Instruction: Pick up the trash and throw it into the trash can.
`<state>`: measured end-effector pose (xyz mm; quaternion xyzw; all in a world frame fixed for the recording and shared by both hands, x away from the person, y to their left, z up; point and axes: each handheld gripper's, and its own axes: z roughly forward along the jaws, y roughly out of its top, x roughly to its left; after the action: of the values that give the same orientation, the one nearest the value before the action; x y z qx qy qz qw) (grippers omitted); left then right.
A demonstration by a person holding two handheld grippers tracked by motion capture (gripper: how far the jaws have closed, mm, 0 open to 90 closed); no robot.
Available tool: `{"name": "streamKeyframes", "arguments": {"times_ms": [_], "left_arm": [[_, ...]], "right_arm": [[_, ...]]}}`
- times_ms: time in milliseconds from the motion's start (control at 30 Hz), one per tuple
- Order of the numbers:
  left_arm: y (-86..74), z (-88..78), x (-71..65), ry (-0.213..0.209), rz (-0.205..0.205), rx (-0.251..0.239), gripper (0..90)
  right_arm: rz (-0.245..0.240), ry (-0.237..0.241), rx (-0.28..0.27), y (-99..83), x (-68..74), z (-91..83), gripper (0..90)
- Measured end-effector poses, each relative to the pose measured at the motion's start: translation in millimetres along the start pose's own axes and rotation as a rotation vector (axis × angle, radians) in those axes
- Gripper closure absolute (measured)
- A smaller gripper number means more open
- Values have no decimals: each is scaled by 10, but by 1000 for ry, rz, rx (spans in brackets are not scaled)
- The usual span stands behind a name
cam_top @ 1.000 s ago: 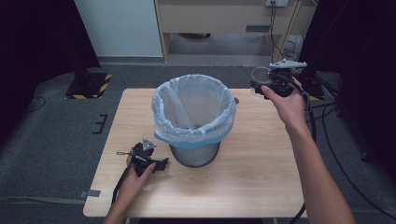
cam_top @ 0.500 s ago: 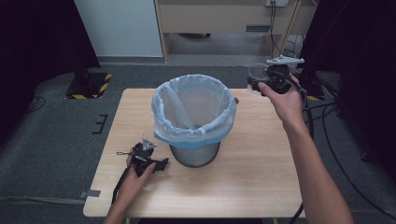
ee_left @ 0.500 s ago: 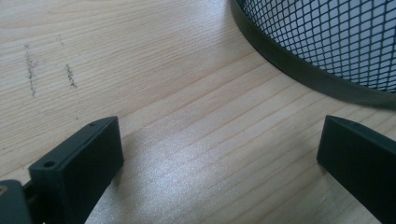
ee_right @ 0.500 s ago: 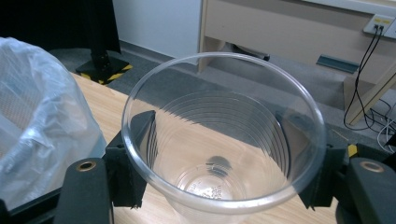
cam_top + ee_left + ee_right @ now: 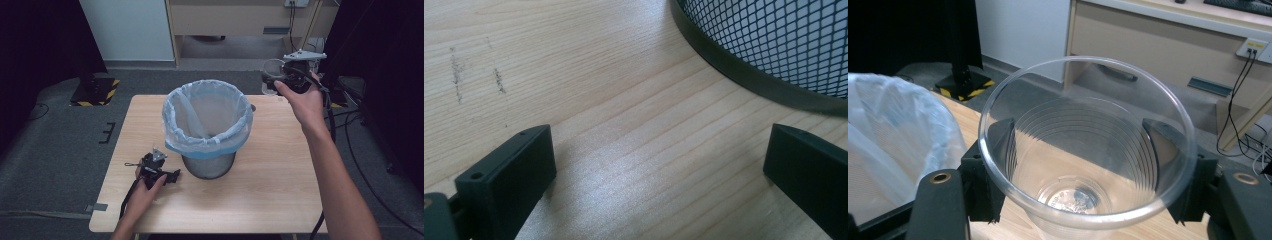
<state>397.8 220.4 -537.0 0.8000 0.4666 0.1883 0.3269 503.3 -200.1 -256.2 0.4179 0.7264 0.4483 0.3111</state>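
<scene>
A black mesh waste bin point(image 5: 207, 131) lined with a pale blue bag stands in the middle of the wooden table point(image 5: 280, 170). My right gripper point(image 5: 270, 80) is raised above the table's far right corner, shut on a clear plastic cup point(image 5: 269, 75). In the right gripper view the cup point(image 5: 1088, 150) sits upright and empty between the two black jaws, with the bag point(image 5: 893, 145) at its left. My left gripper point(image 5: 172, 176) rests on the table just left of the bin's base. Its jaws stand open with bare wood between them, the mesh bin point(image 5: 774, 45) just ahead.
A wooden cabinet point(image 5: 240, 20) and a white panel point(image 5: 127, 27) stand beyond the table. A yellow-black striped base point(image 5: 95, 90) lies on the grey floor at the left. Cables point(image 5: 350, 135) trail down at the right of the table.
My right hand has lifted the cup a little higher and slightly farther back over the table's far right corner. The left gripper has not moved.
</scene>
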Motion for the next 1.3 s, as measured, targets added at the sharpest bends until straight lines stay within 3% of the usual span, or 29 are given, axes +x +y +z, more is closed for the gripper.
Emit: {"name": "streamKeyframes", "arguments": {"times_ms": [567, 1300], "left_arm": [[-1, 0, -1, 0, 0, -1, 0], [-2, -1, -1, -1, 1, 0, 0]], "right_arm": [[-27, 28, -50, 214, 162, -128, 318], [-66, 117, -97, 421, 581, -122, 318]]}}
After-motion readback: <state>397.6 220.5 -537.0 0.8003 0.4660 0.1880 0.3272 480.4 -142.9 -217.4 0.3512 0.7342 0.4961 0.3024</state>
